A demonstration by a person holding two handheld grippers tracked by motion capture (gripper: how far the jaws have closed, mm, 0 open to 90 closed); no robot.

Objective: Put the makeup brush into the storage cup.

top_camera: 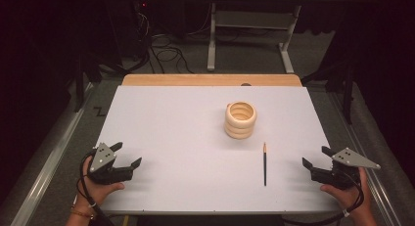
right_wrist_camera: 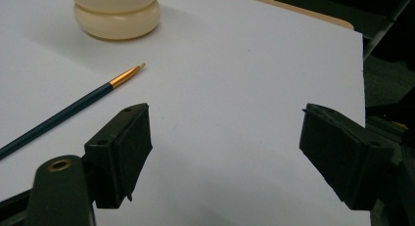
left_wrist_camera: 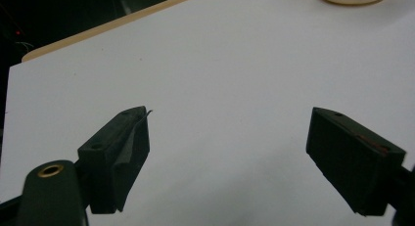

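Nearest the person's edge of the white board [top_camera: 171, 138], the left gripper [top_camera: 128, 155] sits low at the near-left corner, well apart from the stack of pale rings [top_camera: 241, 120] and off to its left; its jaws are spread wide with nothing but bare board between them, as the left gripper view confirms. Mirroring it at the near-right corner is the right gripper [top_camera: 316, 157], its jaws likewise standing wide apart and holding nothing (both point inward, toward the middle of the board).

A little farther in lies the paintbrush [top_camera: 265, 165], flat on the board just in front of the stack of pale rings and slightly to their right, its dark handle running back toward the person and its gold ferrule and tip pointing toward the rings. It is apart from the rings and closer to the right gripper than to the left one.

Beyond it the rings stand upright, one atop another, right of the board's centre.

Behind them runs a strip of bare wooden table [top_camera: 210, 79]
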